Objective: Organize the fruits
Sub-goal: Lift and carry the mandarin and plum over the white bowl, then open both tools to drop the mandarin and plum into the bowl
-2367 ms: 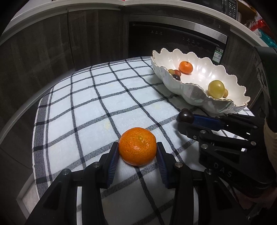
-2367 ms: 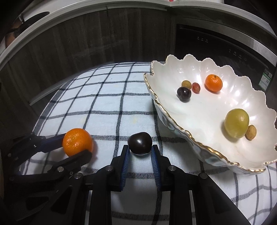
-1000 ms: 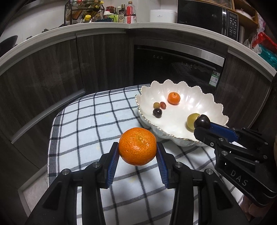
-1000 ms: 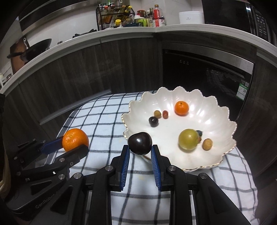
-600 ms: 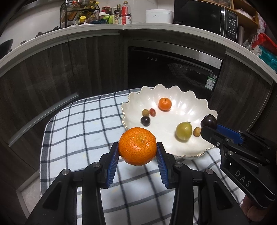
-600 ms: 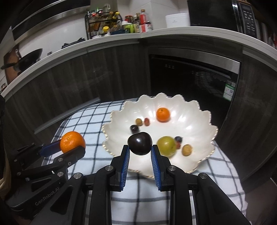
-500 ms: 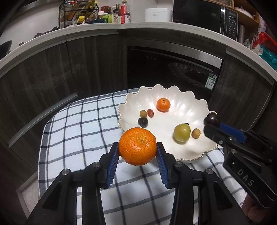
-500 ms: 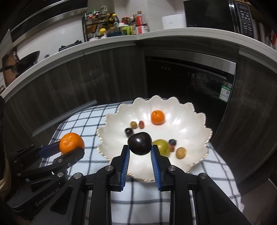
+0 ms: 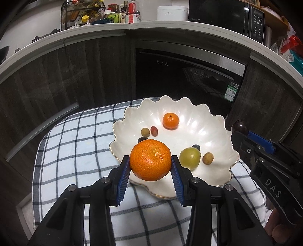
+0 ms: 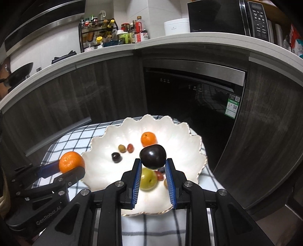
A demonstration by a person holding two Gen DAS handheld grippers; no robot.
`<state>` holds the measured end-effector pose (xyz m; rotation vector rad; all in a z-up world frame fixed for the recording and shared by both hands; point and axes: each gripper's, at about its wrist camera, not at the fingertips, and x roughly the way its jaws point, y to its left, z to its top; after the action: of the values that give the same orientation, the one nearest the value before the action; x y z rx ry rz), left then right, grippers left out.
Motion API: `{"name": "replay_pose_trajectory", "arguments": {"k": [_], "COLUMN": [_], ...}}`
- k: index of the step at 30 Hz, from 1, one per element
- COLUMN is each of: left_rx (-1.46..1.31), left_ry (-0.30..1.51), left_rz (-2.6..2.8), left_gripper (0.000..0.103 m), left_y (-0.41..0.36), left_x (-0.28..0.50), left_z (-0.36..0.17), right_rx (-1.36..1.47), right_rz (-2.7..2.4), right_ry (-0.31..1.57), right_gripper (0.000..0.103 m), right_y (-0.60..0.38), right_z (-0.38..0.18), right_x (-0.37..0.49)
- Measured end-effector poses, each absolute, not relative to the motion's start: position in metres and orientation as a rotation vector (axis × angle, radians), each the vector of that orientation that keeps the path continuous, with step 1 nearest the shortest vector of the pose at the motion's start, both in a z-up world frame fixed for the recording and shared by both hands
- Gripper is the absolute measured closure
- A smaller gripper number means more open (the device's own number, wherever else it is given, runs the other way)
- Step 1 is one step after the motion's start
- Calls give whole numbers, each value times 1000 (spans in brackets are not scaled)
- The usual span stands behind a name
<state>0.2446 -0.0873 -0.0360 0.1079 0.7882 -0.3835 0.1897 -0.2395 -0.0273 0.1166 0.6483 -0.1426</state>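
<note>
My left gripper (image 9: 150, 166) is shut on a large orange (image 9: 150, 159), held in the air over the near left rim of the white scalloped bowl (image 9: 130, 117). Between the blue pads of my right gripper (image 10: 153, 167) sits a dark plum (image 10: 153, 156), held above the bowl (image 10: 178, 132). In the left wrist view the right gripper (image 9: 239, 130) shows at the bowl's right rim with the plum (image 9: 239, 127). The bowl holds a small orange (image 9: 170, 121), a yellow-green fruit (image 9: 190, 158) and several small fruits. In the right wrist view the left gripper (image 10: 73, 167) carries the orange (image 10: 71, 161) at the bowl's left edge.
The bowl stands on a black-and-white checked cloth (image 9: 75, 143) covering a small table. Dark cabinets and a built-in appliance (image 9: 189, 75) rise close behind it. A counter above holds bottles (image 10: 132, 32) and a microwave (image 9: 223, 17). A person's fingers (image 9: 280, 229) show at lower right.
Both grippers have moved forward towards the bowl with their fruit. The orange now hangs over the bowl's near rim and the plum over its inside; the bowl has shifted towards the view centres.
</note>
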Motion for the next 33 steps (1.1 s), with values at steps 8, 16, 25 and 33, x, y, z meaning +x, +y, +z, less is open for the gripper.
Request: {"name": "replay_pose_trajectory", "arguments": {"k": [8, 16, 25, 33], "left_rx": [117, 122, 121, 129], "left_ry": [801, 822, 846, 870], "left_rz": [-372, -360, -346, -337], "left_gripper": [61, 61, 61, 60], "left_y": [-104, -114, -122, -125], "left_x": [259, 272, 288, 298], "left_z": [-43, -51, -60, -71], "right_rx": [120, 115, 120, 130], "right_rz": [-158, -157, -157, -145], "right_ry": [662, 689, 736, 779], "right_gripper": [76, 76, 76, 76], "right_y": [-262, -275, -288, -297], "right_z": [-33, -43, -57, -71], "right_x": [205, 221, 240, 258]}}
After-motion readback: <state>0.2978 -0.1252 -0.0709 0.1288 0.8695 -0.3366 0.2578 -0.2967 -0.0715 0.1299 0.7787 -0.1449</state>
